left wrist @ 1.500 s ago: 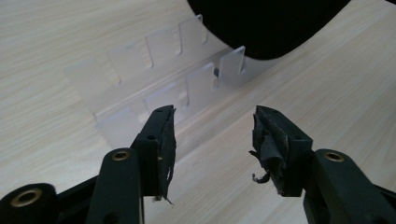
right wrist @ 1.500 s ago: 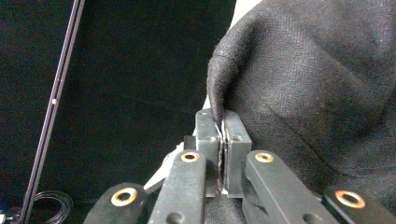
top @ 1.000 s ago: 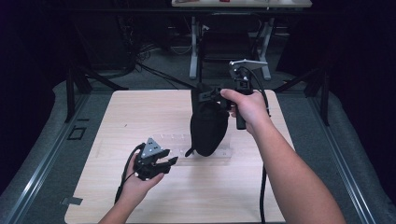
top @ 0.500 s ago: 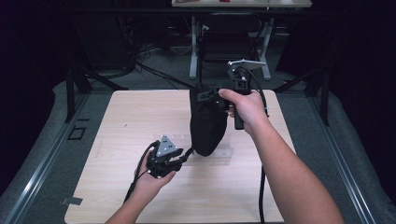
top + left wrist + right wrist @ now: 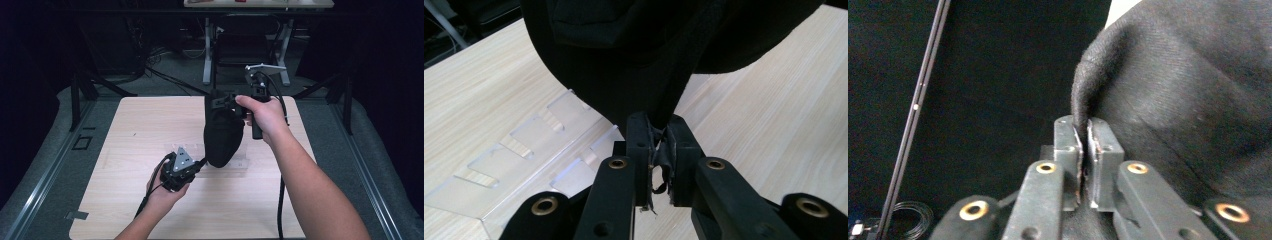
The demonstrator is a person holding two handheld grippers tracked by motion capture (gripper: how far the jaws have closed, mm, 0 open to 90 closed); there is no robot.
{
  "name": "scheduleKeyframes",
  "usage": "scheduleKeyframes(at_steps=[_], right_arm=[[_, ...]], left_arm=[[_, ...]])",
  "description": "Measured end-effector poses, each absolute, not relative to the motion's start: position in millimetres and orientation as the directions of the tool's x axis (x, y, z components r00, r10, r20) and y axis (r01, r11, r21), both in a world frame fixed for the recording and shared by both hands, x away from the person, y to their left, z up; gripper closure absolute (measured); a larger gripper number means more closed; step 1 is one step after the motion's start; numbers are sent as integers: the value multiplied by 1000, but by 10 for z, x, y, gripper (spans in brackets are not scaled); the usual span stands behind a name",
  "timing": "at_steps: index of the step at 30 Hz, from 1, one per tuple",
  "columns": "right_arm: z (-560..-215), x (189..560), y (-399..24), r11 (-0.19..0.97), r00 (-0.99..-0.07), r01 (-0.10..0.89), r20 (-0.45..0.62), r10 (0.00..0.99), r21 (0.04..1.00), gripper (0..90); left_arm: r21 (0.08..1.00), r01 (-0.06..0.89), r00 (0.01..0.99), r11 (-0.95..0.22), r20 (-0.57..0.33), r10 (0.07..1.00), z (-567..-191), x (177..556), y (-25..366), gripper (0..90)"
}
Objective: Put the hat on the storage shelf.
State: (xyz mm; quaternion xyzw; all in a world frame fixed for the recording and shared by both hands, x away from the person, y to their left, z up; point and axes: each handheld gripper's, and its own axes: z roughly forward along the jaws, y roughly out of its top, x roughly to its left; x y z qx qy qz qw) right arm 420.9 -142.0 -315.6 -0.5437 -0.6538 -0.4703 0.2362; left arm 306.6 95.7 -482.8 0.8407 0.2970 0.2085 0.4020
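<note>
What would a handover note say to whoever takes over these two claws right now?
Left claw: jaws have just closed, shut on the black strap hanging from the bag's low end.
Right claw: pinching the top edge of the black cloth bag; its jaws have just eased a little, cloth between them.
Things: bag hangs upright over the wooden table, its bottom just above the clear plastic holder lying flat.
Done: both ends gripped, bag lifted.
Left: whatever is planned for the bag, likely a pull on the strap.
</note>
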Motion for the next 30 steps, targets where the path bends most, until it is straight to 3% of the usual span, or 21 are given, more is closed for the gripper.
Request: scheduleKeyframes(at_steps=[4,16,30], right_arm=[[-3131,4185,-1433,-40,-307,928,821,481,370,787],[-3004,4098,-1688,-86,-317,911,819,478,403,786],[-2999,4052,-1969,-133,-295,900,805,514,415,773]], left_arm=[[795,317,734,-517,139,664,-4829,3051,947,843],[778,305,722,-550,187,666,-4852,3036,971,854],[788,322,717,-525,158,679,-4907,3047,1045,854]])
